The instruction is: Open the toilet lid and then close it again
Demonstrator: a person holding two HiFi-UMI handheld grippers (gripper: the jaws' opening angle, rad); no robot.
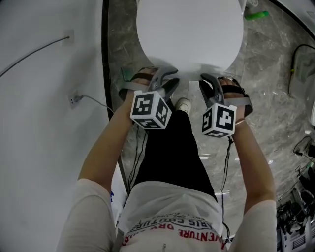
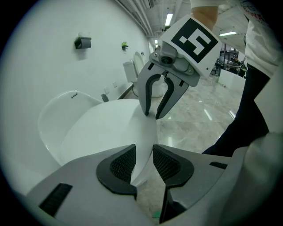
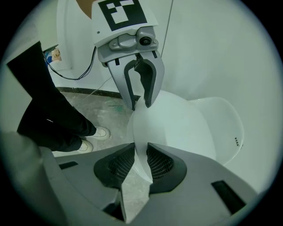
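Observation:
The white toilet lid (image 1: 189, 32) fills the top of the head view. It is tilted partway up, and the bowl's rim (image 2: 55, 114) shows beneath it. My left gripper (image 1: 166, 82) straddles the lid's front edge at the left. In the left gripper view its pads (image 2: 125, 164) sit against the thin rim (image 2: 143, 152) on both sides. My right gripper (image 1: 210, 84) holds the same edge a hand's width to the right. Its pads (image 3: 159, 163) are closed on the rim (image 3: 140, 156). Each gripper also shows in the other's view, the right gripper (image 2: 154, 115) and the left gripper (image 3: 140, 105).
A white wall (image 1: 39, 98) with a cable and an outlet (image 1: 74, 100) stands close on the left. The grey marble floor (image 1: 275, 98) has a green object (image 1: 256, 15) and a tangle of cables and gear (image 1: 295, 216). My shoe (image 1: 183, 104) is under the lid's front.

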